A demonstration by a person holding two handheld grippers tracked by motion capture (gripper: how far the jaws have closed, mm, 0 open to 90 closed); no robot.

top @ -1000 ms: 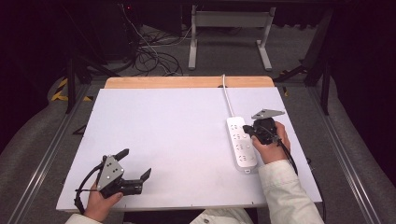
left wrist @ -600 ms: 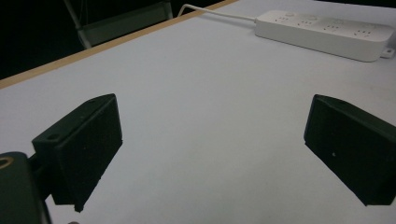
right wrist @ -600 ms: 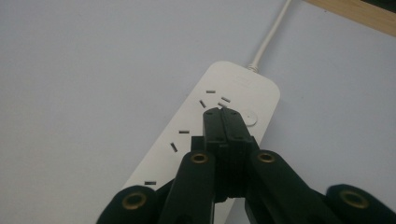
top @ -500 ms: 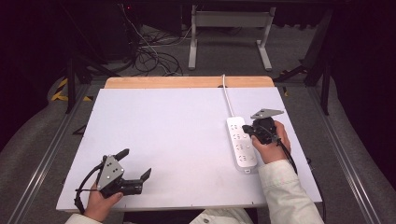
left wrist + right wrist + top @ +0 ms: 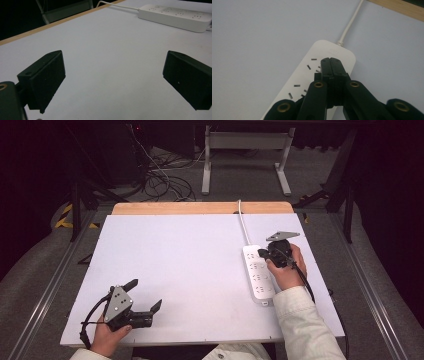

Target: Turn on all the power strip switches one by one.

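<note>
Barely anything has shifted since a second ago: the right gripper has only nudged a touch over the far end of the power strip, and the left gripper sits exactly where it was near the front left corner of the white table. The strip lies on the right side of the table, running lengthwise away from the person, its white cord trailing off toward the wooden back edge. In the right gripper view the right gripper's jaws are pressed flat together with nothing between them, their joined tip poised over the sockets at the cord end of the power strip; whether the tip actually touches the plastic I cannot tell from here. The left gripper, seen in the left gripper view, has its pads spread wide over bare tabletop, holding nothing, well apart from the power strip at the far side. My read is that the person is probing or pressing at the strip's far end with the closed tip, perhaps to push it or work something near the cord. To do that well, I'd keep the tip square on the casing rather than in a slot, press gently and steadily so the light strip doesn't skate sideways, and bring the idle left gripper across to steady the near end if it starts to slide.
</note>
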